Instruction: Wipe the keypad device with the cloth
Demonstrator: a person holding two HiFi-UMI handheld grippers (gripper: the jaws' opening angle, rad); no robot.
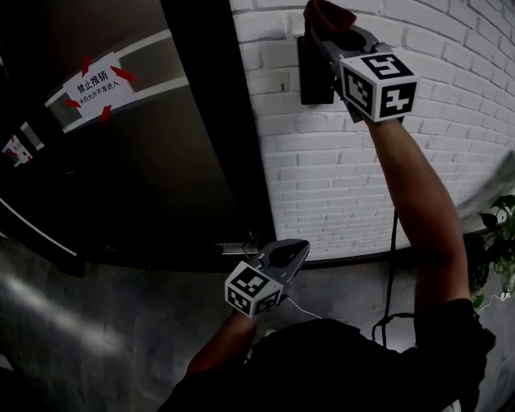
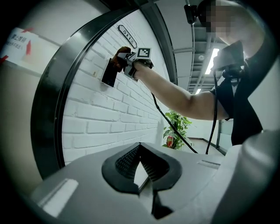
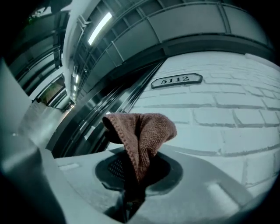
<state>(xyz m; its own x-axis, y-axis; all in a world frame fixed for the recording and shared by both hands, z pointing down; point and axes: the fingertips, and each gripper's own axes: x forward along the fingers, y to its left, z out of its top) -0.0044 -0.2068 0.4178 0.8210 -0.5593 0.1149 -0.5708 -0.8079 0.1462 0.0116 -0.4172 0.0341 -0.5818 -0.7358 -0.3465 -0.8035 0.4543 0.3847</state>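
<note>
the right arm is stretched straight upward, with the right gripper [image 1: 326,30] clamped on a reddish-brown knitted cloth [image 1: 320,11] held at the upper edge of the black rectangular keypad device [image 1: 314,79], which is mounted on the white brick wall [image 1: 338,185]. the left arm is bent and low, the left gripper [image 1: 300,248] pointing toward the wall base, jaws closed together on nothing. the device sits just beside the dark door frame [image 1: 233,121] on its left, with bare brick below and to its right.
</note>
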